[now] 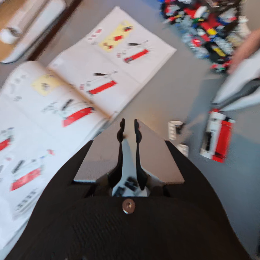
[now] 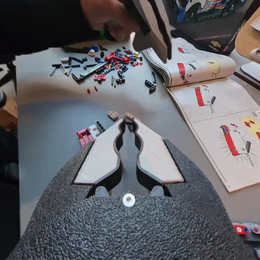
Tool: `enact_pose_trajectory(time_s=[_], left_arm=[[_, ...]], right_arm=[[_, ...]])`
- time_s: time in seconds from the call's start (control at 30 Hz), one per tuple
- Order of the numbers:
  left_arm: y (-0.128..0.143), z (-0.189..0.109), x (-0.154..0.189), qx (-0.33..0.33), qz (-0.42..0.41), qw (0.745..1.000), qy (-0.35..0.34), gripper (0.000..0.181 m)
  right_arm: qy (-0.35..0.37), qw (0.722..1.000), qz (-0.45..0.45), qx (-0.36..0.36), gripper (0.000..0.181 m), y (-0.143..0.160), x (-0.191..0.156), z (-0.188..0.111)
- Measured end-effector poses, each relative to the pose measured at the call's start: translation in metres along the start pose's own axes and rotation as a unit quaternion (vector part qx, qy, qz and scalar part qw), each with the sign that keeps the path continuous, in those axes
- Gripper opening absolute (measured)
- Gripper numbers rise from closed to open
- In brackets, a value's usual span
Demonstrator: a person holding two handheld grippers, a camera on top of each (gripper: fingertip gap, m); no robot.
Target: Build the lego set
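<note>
My right gripper [image 2: 128, 121] is low over the grey table [image 2: 56, 140] with its jaws a little apart. A small black pin [image 2: 129, 127] lies in the gap, and the pads do not press on it. A pale beam [image 2: 130, 115] lies just past the tips, with a small white curved piece [image 2: 112, 115] to its left. A red and white assembly [image 2: 87, 135] lies to the left, and also shows in the left wrist view [image 1: 216, 136]. My left gripper [image 1: 129, 123] is open and empty, and hangs in the air at the booklet's edge. It also shows in the right wrist view [image 2: 166, 56].
An open instruction booklet [image 2: 211, 105] lies at the right; it also shows in the blurred left wrist view [image 1: 84, 84]. A pile of loose parts [image 2: 112, 63] lies at the back. The set's box [image 2: 211, 21] stands behind the booklet. A person's hand [image 2: 112, 18] holds the left gripper. Left tips to right tips: about 15 cm. It is some 9 cm from my right tips to the small white curved piece [image 2: 112, 115]. It is also in sight in the left wrist view [image 1: 185, 148].
</note>
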State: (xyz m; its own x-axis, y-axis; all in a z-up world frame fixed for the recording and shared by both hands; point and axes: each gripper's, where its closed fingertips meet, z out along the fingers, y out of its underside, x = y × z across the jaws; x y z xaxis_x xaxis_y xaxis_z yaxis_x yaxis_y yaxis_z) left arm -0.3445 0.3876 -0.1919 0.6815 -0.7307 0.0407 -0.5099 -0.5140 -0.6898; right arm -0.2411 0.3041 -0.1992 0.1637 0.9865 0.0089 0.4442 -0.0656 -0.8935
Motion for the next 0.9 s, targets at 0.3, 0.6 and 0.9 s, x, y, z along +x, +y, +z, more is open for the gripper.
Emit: enact_pose_trajectory(time_s=[0.3, 0.6, 0.9], left_arm=[[0.048, 0.007, 0.106, -0.02, -0.014, 0.996, 0.082, 0.012], [0.086, 0.029, 0.118, -0.054, -0.037, 0.995, 0.08, 0.016], [0.072, 0.035, 0.12, -0.028, -0.044, 0.995, 0.084, 0.019]], right_arm=[[-0.044, 0.982, -0.113, -0.142, 0.007, 0.03, 0.0, 0.042], [-0.049, 0.97, -0.149, -0.185, 0.007, 0.048, 0.001, 0.054], [-0.06, 0.971, -0.143, -0.181, 0.003, 0.051, 0.001, 0.053]])
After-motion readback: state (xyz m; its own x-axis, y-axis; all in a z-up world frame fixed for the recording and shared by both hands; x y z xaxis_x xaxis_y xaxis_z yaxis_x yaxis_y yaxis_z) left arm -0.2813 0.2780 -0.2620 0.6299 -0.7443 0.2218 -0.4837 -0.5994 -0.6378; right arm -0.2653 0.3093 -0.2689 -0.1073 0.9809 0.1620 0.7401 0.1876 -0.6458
